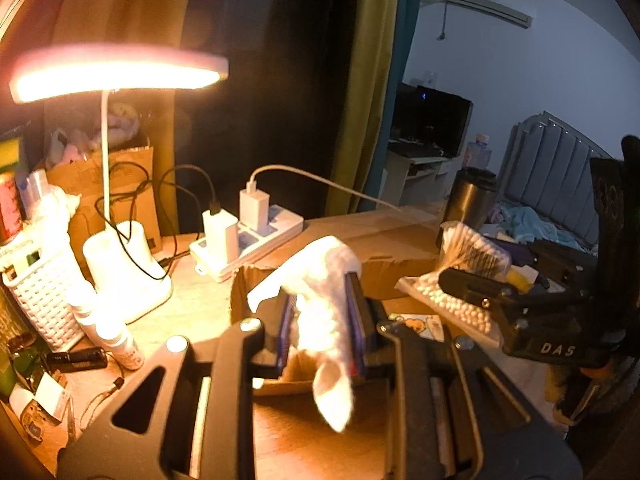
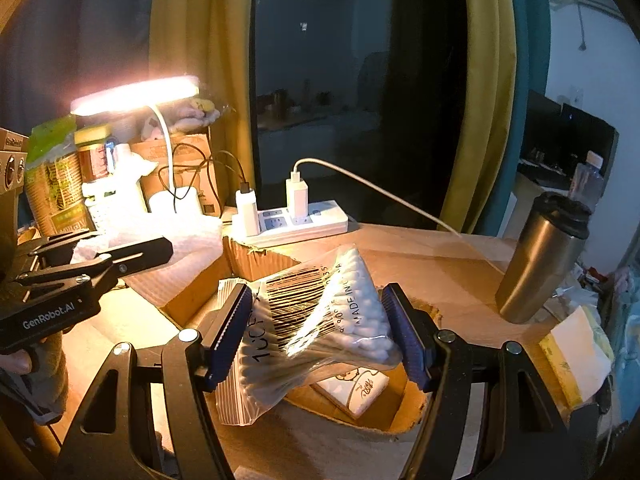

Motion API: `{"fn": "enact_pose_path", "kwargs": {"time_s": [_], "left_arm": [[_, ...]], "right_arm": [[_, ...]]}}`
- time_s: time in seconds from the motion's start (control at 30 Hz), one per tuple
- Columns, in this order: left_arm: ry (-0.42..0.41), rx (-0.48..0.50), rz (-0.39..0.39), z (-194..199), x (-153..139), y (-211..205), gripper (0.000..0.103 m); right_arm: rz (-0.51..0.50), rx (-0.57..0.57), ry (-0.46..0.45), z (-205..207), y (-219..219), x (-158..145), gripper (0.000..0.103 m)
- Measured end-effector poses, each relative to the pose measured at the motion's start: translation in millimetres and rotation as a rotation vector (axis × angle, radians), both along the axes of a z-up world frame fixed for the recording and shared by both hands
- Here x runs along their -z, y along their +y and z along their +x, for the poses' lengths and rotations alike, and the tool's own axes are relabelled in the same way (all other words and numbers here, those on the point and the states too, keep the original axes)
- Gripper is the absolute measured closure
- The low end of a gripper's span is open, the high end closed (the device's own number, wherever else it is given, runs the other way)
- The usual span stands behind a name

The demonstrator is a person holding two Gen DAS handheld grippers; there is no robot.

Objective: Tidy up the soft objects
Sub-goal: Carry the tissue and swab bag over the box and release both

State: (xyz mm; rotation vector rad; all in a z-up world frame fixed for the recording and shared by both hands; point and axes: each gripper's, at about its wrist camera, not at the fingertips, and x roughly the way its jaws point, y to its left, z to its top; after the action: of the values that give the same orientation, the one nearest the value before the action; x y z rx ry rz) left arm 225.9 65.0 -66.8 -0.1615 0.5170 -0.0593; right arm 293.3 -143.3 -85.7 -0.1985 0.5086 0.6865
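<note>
My left gripper (image 1: 320, 304) is shut on a white soft cloth (image 1: 324, 328), which sticks up above the pads and droops below them, over an open cardboard box (image 1: 240, 292). My right gripper (image 2: 316, 300) is shut on a clear bag of cotton swabs (image 2: 320, 320) with a barcode label, held above the same box (image 2: 192, 300). Inside the box lies a small tissue pack with a cartoon print (image 2: 356, 392). In the left wrist view the right gripper (image 1: 460, 280) and its swab bag (image 1: 472, 248) hang to the right. The right wrist view shows the left gripper (image 2: 136, 254) with the cloth (image 2: 188, 244) at left.
A lit desk lamp (image 1: 116, 72) stands at the left beside a white basket (image 1: 44, 292) and small bottles (image 1: 120, 340). A power strip with chargers (image 2: 296, 220) lies behind the box. A steel tumbler (image 2: 544, 256) stands on flat cardboard at the right, yellow-edged packets (image 2: 576, 360) near it.
</note>
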Motion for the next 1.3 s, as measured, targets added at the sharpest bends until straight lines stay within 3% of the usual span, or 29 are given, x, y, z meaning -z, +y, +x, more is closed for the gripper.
{"fn": "enact_pose_path", "kwargs": {"time_s": [0.87, 1.03, 1.3], "left_arm": [[0.211, 0.029, -0.027, 56.2, 80.5, 1.1, 0.075], [0.224, 0.029, -0.001, 56.4, 81.9, -2.5, 0.067], [0.258, 0.011, 0.010, 58.9, 85.3, -1.2, 0.065]], "right_arm": [[-0.046, -0.048, 0.180, 49.1, 32.1, 66.1, 0.032], [-0.039, -0.034, 0.195, 51.9, 30.4, 67.1, 0.032], [-0.030, -0.001, 0.169, 44.1, 19.7, 54.1, 0.030]]}}
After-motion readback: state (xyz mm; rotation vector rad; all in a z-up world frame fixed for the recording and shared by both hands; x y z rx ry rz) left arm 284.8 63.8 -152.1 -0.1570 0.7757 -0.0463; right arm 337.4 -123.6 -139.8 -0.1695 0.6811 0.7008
